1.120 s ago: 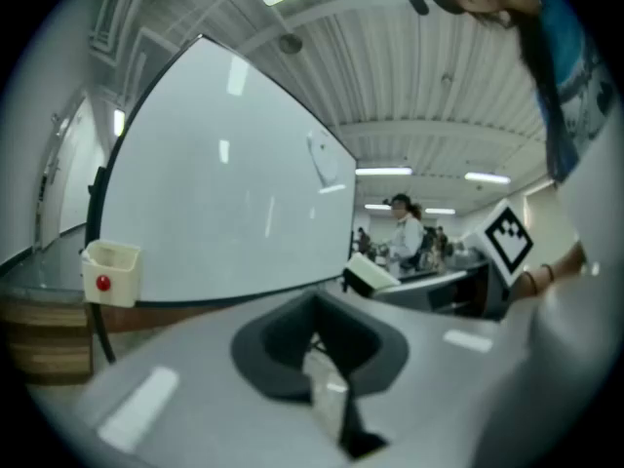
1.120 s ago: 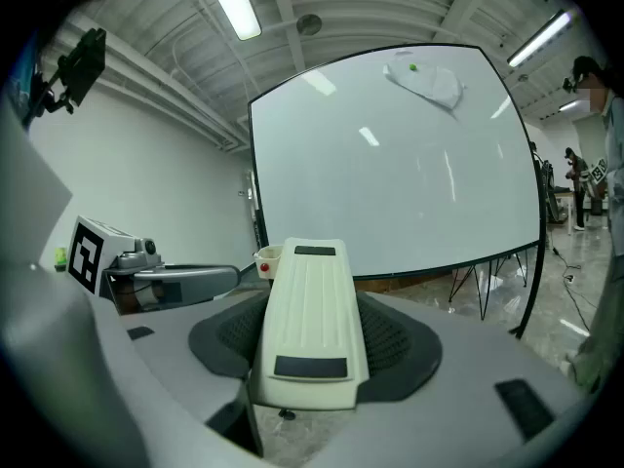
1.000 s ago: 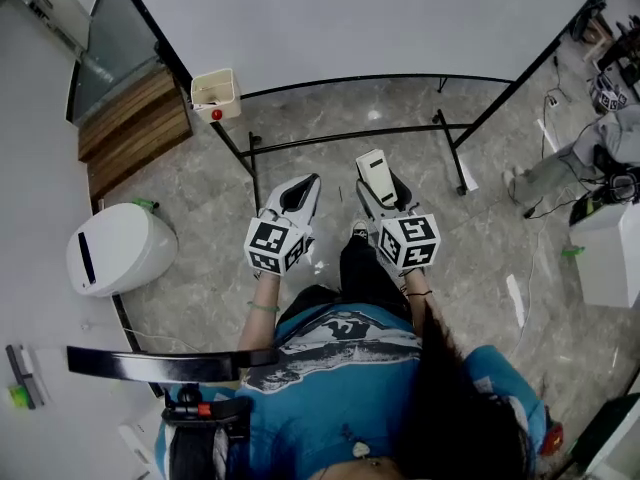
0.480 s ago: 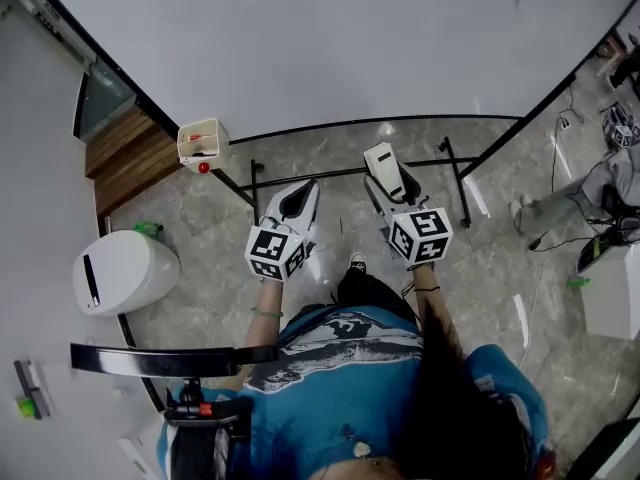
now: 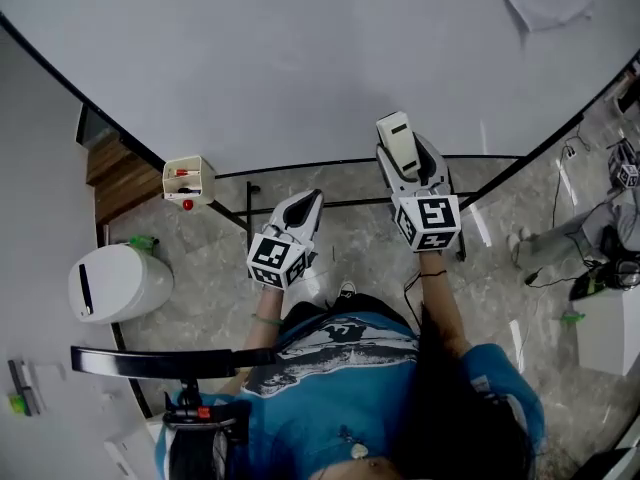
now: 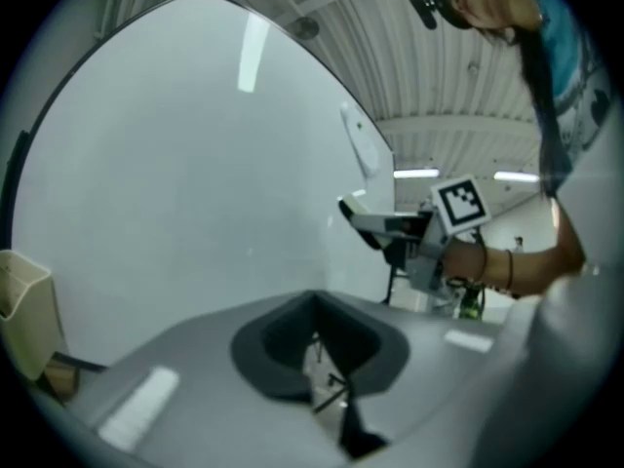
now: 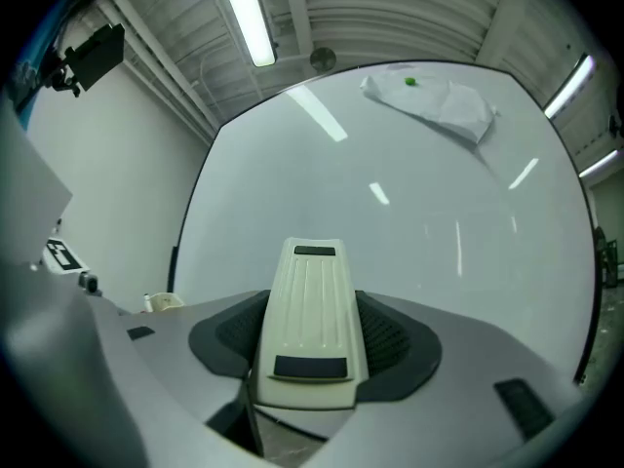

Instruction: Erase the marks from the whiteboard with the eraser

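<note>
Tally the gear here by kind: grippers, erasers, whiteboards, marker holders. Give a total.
grippers: 2, the left gripper, shut and empty, and the right gripper
eraser: 1, clamped in the right gripper
whiteboard: 1
marker holder: 1
Total: 5

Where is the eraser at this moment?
In the head view, the eraser sits right of centre, clamped in the right hand-held gripper, in front of the lower part of the whiteboard.
</note>
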`<state>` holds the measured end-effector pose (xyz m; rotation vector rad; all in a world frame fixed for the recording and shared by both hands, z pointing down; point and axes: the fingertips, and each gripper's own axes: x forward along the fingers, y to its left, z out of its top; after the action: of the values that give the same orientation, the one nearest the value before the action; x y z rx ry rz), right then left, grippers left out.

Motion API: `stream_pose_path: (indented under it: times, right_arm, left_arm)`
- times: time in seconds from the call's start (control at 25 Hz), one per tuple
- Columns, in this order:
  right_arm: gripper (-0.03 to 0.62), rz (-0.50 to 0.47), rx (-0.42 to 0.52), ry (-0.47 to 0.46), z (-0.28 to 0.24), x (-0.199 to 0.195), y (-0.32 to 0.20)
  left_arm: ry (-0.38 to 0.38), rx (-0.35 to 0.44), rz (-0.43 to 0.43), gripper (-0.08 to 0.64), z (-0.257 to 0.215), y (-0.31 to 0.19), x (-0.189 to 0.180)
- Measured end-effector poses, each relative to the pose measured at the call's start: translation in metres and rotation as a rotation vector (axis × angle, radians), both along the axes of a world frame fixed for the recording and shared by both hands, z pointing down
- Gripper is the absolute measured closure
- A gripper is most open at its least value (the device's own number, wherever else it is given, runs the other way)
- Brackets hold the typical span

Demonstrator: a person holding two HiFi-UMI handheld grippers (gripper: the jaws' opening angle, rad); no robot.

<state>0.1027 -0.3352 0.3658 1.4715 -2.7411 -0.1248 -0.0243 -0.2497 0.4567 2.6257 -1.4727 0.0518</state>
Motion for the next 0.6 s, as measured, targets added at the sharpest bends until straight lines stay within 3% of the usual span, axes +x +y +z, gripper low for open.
stream_pose_path:
  times: [0.2, 0.36, 0.6]
  right_arm:
    - [0.328, 0.135, 0.193, -0.038, -0.07, 0.035, -0.048]
    - [0.328, 0.221, 0.274, -0.098, -0.116, 0.066, -0.065]
    - [0.328, 0.376, 0.361, -0.12, -0.16, 0.111, -0.087]
  left_arm:
    - [-0.014, -0.02, -0.009, 0.558, 0.003, -0.011, -0.003]
    - [-0.006, -0.027, 0.003, 0.558, 0.008, -0.008, -0.008]
    - [-0.033, -0.013, 0.094, 0.557, 0.0, -0.023, -0.002]
